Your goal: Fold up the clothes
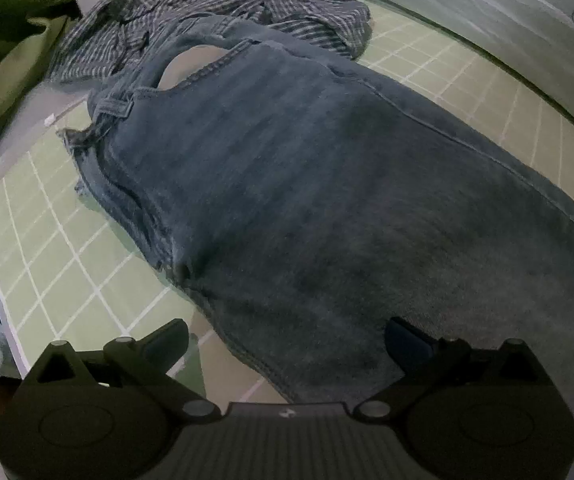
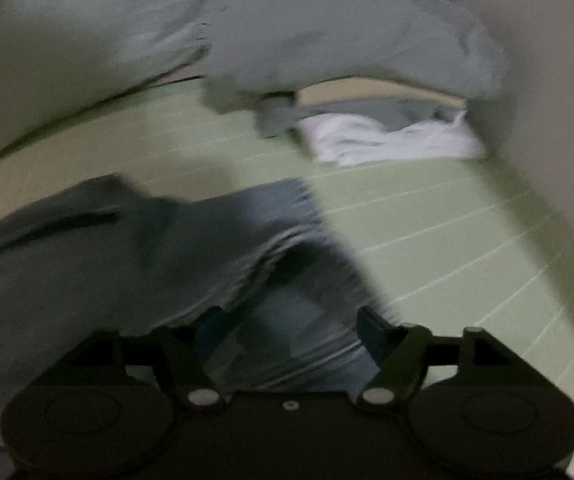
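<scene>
Blue denim jeans (image 1: pixel 307 184) lie spread along a green gridded mat (image 1: pixel 67 248), waistband at the far end. My left gripper (image 1: pixel 287 340) is open just above the near hem, its fingers wide apart, one over the mat and one over the denim. The right wrist view is blurred. It shows a bunched end of the jeans (image 2: pixel 127 260) on the mat (image 2: pixel 427 208). My right gripper (image 2: pixel 293 322) stands open there; a fold of denim lies between its fingers, and the pads do not press it.
A blue-and-white checked shirt (image 1: pixel 207 12) lies crumpled beyond the waistband. Olive green cloth (image 1: pixel 3 40) hangs at the left edge. In the right wrist view a pale grey-blue garment (image 2: pixel 347 36) and a white cloth (image 2: pixel 387 140) sit at the mat's far end.
</scene>
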A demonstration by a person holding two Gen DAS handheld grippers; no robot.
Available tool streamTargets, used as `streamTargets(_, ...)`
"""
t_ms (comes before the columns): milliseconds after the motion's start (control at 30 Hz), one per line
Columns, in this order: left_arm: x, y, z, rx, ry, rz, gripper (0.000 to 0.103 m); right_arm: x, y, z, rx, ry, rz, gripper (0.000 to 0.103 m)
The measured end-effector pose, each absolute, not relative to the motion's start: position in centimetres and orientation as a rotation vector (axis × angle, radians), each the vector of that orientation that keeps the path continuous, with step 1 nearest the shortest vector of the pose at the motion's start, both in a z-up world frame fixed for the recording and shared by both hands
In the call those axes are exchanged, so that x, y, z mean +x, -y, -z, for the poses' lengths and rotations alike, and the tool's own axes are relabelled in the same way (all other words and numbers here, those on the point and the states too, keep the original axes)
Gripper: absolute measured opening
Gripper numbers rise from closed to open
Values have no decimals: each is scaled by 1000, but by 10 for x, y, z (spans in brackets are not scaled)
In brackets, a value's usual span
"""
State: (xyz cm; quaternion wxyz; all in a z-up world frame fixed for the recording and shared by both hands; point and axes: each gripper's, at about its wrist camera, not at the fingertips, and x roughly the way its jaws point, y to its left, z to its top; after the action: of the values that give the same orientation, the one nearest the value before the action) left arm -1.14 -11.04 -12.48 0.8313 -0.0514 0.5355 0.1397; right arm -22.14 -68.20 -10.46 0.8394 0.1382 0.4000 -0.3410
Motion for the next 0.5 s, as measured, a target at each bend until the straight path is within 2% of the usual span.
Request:
streamTargets(67, -10, 111, 124, -96, -1137, -294, 103, -217, 666, 107, 283, -836, 668, 83)
streamTargets(167, -9, 111, 124, -92, -1141, -289, 103, -193, 652, 115, 187, -902, 643, 82)
streamTargets(233, -9, 110, 124, -102, -1143, -289, 103, -178, 656, 116, 112, -917, 667, 78)
streamTargets(300, -9, 108, 125, -113, -1142, -290, 103, -163, 670, 113, 51, -907, 704, 63)
streamTargets(333, -9, 108, 125, -117, -1141, -290, 103, -155, 680, 110, 27, -899, 728, 59)
streamTargets(500, -12, 106, 127, -153, -1135, -293, 103, -135, 741, 80, 63, -779, 942, 58)
